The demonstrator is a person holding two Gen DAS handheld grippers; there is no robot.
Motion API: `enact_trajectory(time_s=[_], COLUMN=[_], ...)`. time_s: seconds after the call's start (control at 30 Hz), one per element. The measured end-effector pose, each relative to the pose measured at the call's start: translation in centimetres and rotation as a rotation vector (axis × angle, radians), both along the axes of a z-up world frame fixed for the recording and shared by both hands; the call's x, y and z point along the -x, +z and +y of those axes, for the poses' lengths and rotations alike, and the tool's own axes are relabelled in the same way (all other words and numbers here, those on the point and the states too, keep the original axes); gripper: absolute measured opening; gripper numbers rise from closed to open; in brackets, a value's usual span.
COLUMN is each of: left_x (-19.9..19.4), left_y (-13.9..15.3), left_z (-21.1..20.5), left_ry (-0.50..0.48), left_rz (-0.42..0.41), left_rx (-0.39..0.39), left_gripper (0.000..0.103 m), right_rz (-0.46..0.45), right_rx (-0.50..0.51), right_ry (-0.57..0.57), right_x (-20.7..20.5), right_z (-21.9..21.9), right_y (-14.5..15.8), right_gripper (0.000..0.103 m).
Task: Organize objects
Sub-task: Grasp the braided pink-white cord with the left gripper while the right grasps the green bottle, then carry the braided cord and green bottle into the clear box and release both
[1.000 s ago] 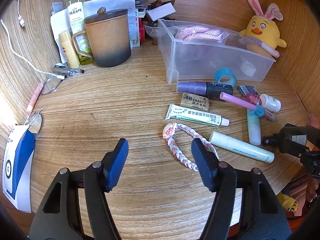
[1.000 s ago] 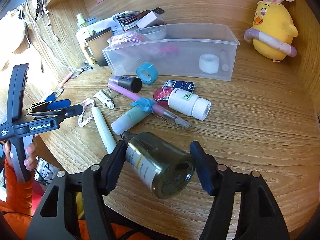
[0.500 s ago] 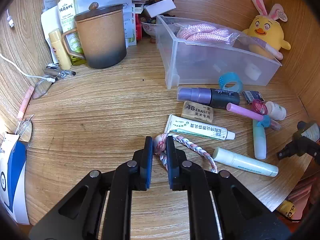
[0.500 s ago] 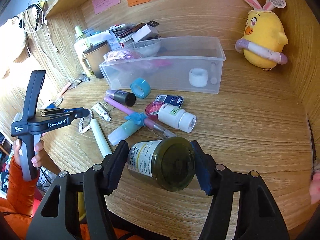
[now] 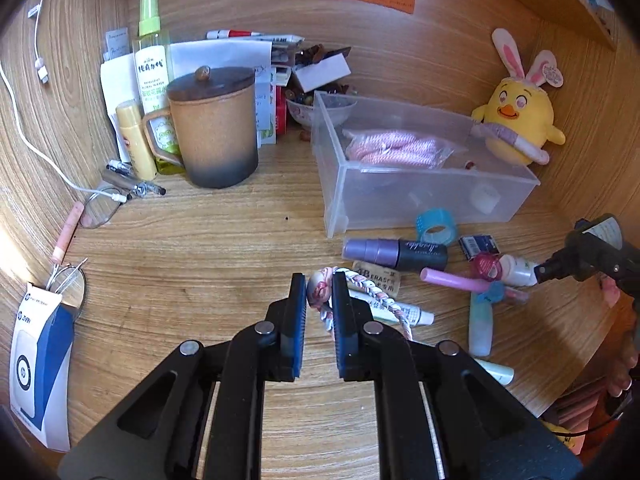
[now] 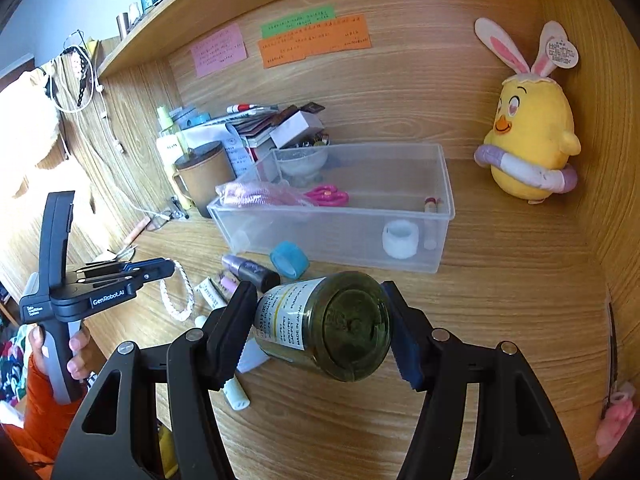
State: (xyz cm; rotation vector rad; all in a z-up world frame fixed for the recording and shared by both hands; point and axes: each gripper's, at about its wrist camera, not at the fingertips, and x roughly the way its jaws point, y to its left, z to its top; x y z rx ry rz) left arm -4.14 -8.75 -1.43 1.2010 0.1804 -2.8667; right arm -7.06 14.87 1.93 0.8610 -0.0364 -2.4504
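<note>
Since a second before, the left gripper (image 5: 319, 294) had snapped from wide open to pinched on the braided cord (image 5: 374, 296), and both grippers had lifted from the desk (image 5: 200, 248), so the sticky notes on the back wall now showed in the left view.

Counted ahead of the fingers: one clear bin (image 5: 420, 184), one lidded mug (image 5: 214, 128), one plush chick (image 5: 520, 120), one roll of blue tape (image 5: 436, 230), one eraser (image 5: 380, 276), one purple-and-black tube (image 5: 396, 254), one white pill bottle (image 5: 518, 270) and one dark green bottle (image 6: 332, 326). Two pairs of glasses lay far to the left of the left fingers.

That cord was a pink-and-white braid joined in a loop, with a rounded pink bead at one end. The bead sat right between the left fingertips, the two pads nearly closed and pressing on it. In the right view the rest of the loop hung down from those tips, clear of the desk.

Over on the other side, the right gripper (image 6: 320, 330) stood about half open, its pads clamped on the sides of the green bottle. The bottle lay on its side between the fingers, its round base facing the camera and its yellow-and-white label turned to the left finger. It was held above the desk, in front of the bin, which lay just beyond the fingertips.
</note>
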Motion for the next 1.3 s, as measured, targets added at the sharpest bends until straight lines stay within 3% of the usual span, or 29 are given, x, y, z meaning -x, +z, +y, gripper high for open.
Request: enact_trajectory(time_s=[0.4, 0.63, 0.87, 1.3], left_x=[1.9, 4.5, 8.1, 14.2], left_y=[5.4, 7.4, 7.5, 3.8], left_z=[0.6, 1.0, 1.0, 2.6], left_ry=[-0.013, -0.014, -0.015, -0.044], left_rz=[0.162, 0.199, 0.166, 0.029], left_rx=[0.012, 0.008, -0.02, 0.003], left_gripper=[0.012, 0.012, 0.012, 0.012], right_rz=[0.066, 0.112, 0.102, -0.071], right_rx=[0.002, 0.0, -0.043, -0.075], right_ry=[-0.058, -0.065, -0.062, -0.02], right_x=[4.6, 6.7, 9.0, 13.8], right_z=[-0.8, -1.8, -3.2, -4.1], right_y=[2.7, 4.7, 4.1, -0.3], right_gripper=[0.059, 0.059, 0.059, 0.059])
